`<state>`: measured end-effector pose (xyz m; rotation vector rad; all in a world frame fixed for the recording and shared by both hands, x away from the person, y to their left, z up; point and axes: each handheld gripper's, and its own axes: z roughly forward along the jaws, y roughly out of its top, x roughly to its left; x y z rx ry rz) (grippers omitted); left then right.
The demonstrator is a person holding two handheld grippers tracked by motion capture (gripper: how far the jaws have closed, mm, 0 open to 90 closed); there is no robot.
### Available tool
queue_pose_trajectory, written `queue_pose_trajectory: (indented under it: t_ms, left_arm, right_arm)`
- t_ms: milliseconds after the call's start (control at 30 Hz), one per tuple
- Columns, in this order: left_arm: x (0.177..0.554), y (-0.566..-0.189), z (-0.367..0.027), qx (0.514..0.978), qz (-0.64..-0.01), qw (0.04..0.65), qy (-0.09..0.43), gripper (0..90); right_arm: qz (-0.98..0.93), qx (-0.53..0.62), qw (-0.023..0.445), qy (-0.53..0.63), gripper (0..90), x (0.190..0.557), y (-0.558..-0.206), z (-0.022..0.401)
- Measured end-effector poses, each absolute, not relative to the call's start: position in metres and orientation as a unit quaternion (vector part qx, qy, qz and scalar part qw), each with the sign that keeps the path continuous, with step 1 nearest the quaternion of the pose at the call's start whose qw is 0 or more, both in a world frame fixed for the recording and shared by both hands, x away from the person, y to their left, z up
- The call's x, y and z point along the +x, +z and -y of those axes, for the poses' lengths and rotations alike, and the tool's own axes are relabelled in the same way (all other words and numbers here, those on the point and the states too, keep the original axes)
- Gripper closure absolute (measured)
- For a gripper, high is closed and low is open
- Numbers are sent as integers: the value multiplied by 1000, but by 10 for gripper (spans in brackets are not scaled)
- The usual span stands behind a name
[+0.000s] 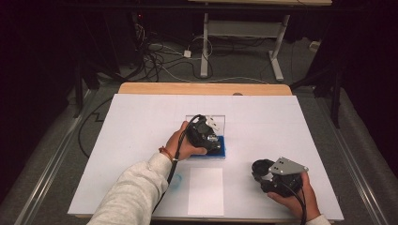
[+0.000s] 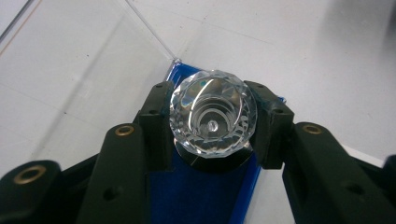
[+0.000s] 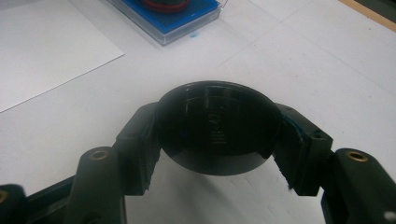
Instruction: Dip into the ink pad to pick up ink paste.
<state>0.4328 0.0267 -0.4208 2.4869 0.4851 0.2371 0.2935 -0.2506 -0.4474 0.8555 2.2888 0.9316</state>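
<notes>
My left gripper [image 2: 212, 95] is shut on a faceted clear crystal piece [image 2: 212, 123], one black jaw on each side of it. The crystal sits just above the blue pad [image 2: 196, 196] of a clear plastic case, whose lid [image 2: 93, 70] stands open behind. In the high view that left gripper [image 1: 206, 133] is over the blue-lined case [image 1: 220, 149] at the table's middle. My right gripper [image 3: 219, 119] is shut on a round black disc [image 3: 215, 140], held a little above the white surface. From above, the right gripper [image 1: 262, 171] is near the front right.
A white sheet of paper [image 1: 205, 191] lies at the front centre, with a faint blue smudge [image 1: 176, 183] to its left. A large white board [image 1: 141, 122] covers the wooden table [image 1: 202, 88]. Cables and a desk's legs [image 1: 204, 51] are on the floor beyond.
</notes>
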Motion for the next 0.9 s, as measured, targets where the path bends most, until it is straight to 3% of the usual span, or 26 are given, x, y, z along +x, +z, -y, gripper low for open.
queue_pose_trajectory:
  t_ms: [900]
  left_arm:
    - [432,-424,-25,929,-186,305,95,549]
  right_arm:
    - [-843,304,265,357,387,290,-443,249]
